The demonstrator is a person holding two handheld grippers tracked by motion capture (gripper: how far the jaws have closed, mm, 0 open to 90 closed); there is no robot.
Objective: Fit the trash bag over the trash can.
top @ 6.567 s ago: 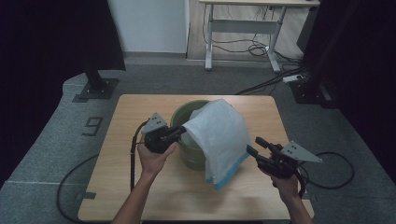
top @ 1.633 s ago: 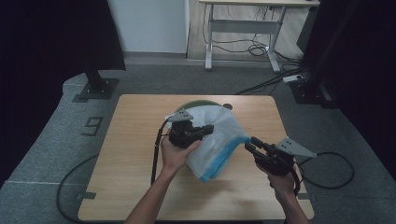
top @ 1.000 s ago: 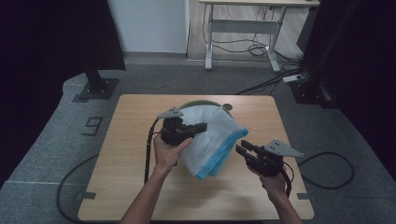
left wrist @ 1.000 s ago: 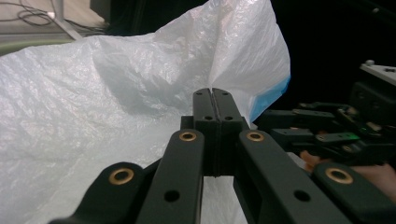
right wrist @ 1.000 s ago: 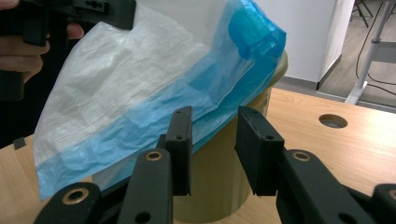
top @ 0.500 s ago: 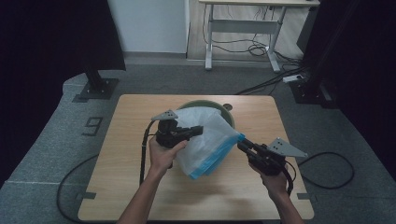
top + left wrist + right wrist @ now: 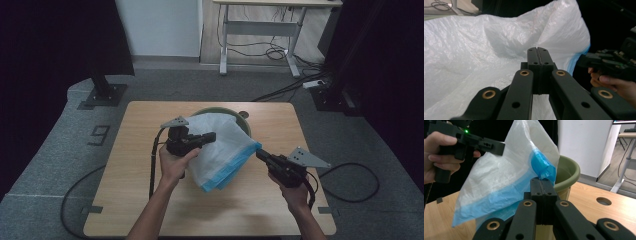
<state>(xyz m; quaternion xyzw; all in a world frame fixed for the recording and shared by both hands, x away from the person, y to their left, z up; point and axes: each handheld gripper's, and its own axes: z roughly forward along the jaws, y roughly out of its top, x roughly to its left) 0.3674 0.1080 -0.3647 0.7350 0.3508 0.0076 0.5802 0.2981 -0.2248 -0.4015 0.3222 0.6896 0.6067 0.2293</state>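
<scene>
Plastic bag (image 7: 220,150) between both clamped grippers, above green bucket (image 7: 220,111).

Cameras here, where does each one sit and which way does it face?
High view: above the table, looking forward and down; both forearms, left hand-held gripper, right hand-held gripper.
Left gripper view: along its shut jaws at the bag.
Right gripper view: along its jaws pinching the bag's blue edge, bucket behind.
All share the bag.
</scene>
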